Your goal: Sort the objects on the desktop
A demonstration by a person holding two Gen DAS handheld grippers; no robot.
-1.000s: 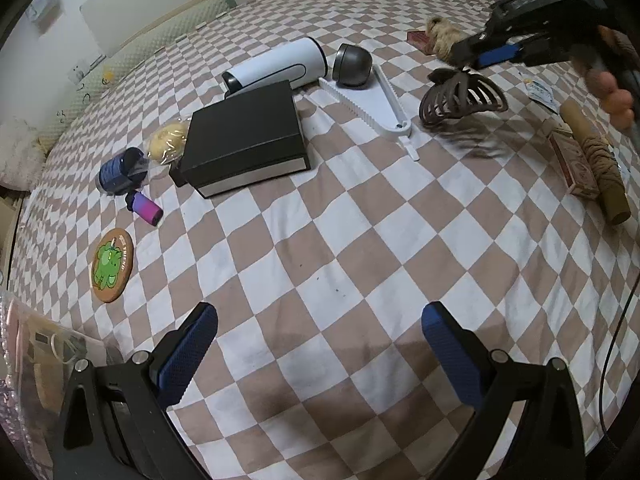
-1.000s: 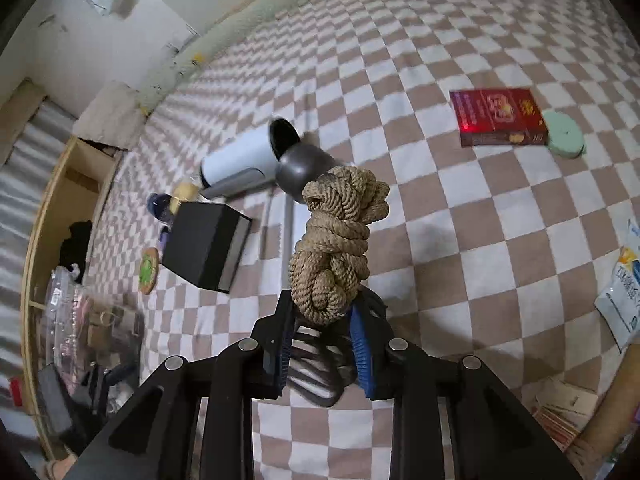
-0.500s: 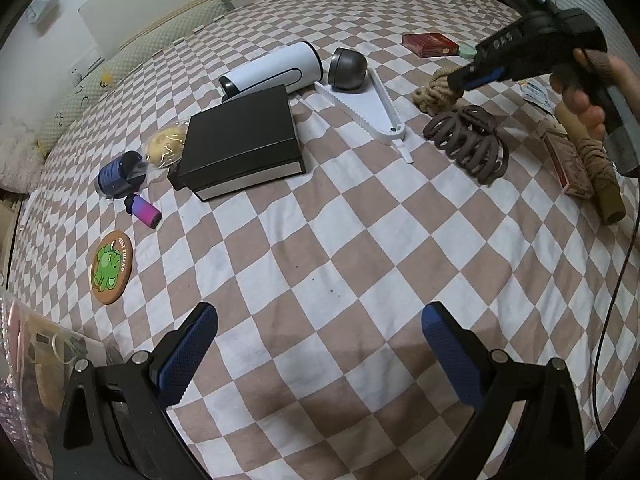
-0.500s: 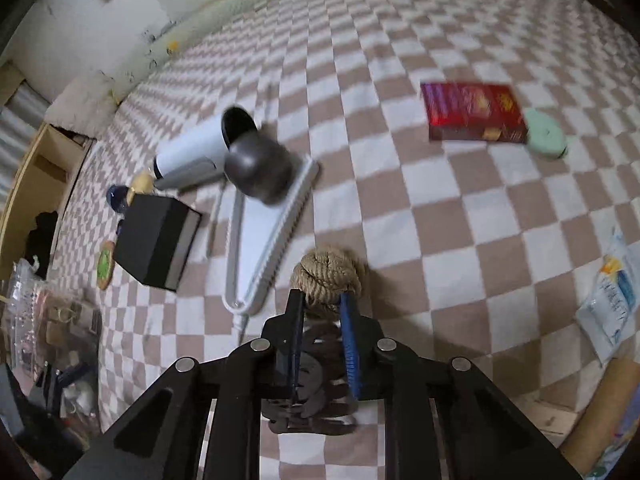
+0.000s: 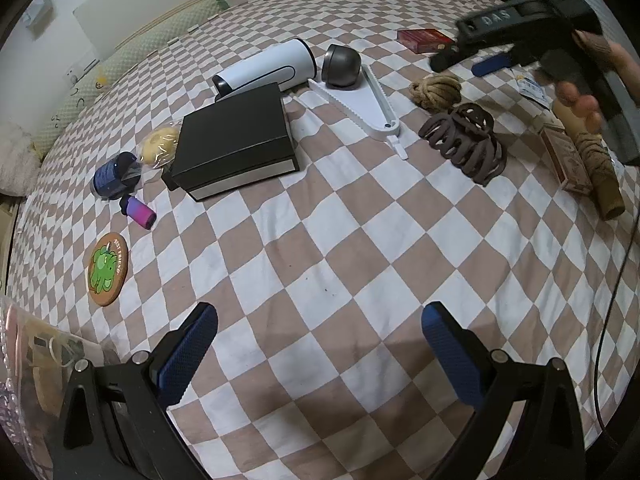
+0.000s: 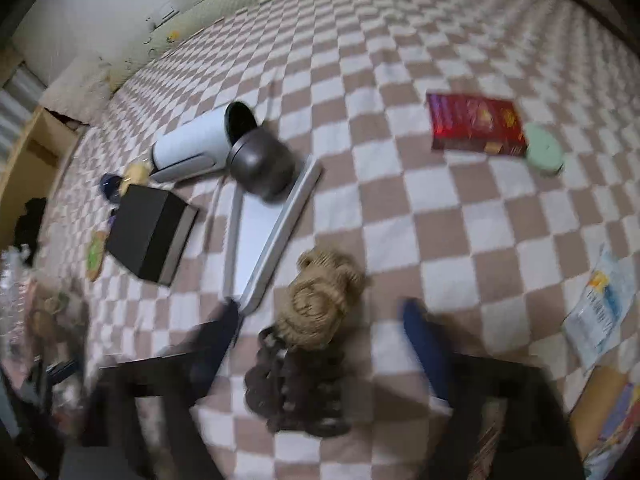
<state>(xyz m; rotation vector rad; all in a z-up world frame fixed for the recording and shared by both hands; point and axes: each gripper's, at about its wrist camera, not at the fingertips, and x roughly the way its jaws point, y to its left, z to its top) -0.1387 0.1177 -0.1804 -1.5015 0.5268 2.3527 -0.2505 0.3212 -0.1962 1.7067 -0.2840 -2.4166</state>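
A brown hair claw clip lies on the checkered cloth, touching a coil of tan rope. In the right wrist view the clip and the rope lie between my spread jaws. My right gripper is open and empty just above them; it also shows in the left wrist view, raised over the rope. My left gripper is open and empty over bare cloth at the near edge.
A black box, a white bottle, a grey dome lid and a white plastic tool lie at centre. A red box, a mint disc, a frog coaster and small bottles lie around.
My right gripper lowered the hair clip and rope onto the cloth, opened and let them go, then drew back and up. The left gripper has not moved.
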